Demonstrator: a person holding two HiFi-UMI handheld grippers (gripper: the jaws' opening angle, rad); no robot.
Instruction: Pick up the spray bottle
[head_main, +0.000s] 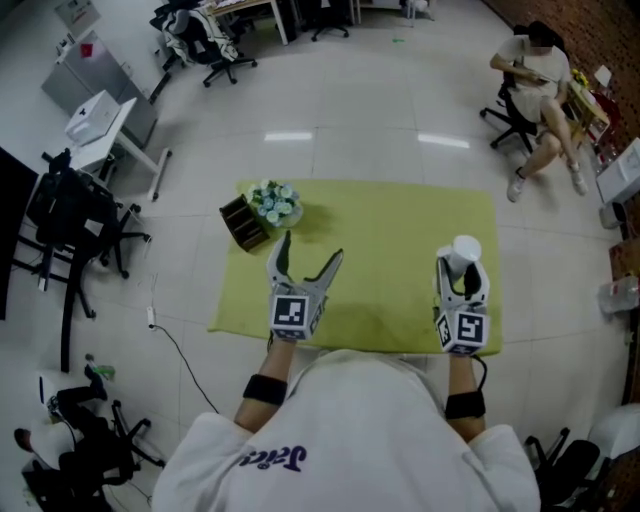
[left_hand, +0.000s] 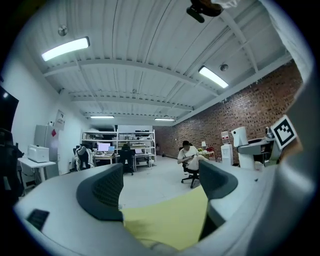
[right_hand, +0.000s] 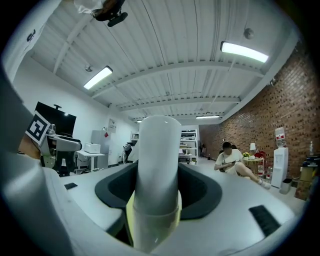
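White shiny floor is all around, and a red brick wall runs down one side of the big room. Just under my grippers is a table (head_main: 400, 235) with a yellow-green top.

My right gripper (head_main: 463, 270) pinches the spray bottle (head_main: 465, 248). Its two dark jaws press on the bottle from both sides. The bottle is white and round like a tube, with a smooth round top. Seen from the right gripper (right_hand: 159, 189), the bottle (right_hand: 159, 165) stands straight up in the middle of the jaws. Low down its wall looks see-through, with some yellow showing there. I can't see any name or label on it. I can't tell if its bottom touches the table.

My left gripper (head_main: 312, 248) holds nothing. Its jaws are spread wide, and only the yellow-green table top (left_hand: 170, 220) shows between them in the left gripper view (left_hand: 162, 182).

Past my left gripper and a bit to its left sits a little brown box (head_main: 243, 224). A bunch of pale flowers (head_main: 273, 202) is right beside it.

Each gripper has a cube with black and white squares on it, one on the left (head_main: 296, 312) and one on the right (head_main: 462, 330). They show no words.

My white shirt (head_main: 330, 440) has purple writing (head_main: 268, 459) on it. It is upside down, and I can't read it.

Far ahead of my right gripper, a person (head_main: 538, 75) sits on a chair.
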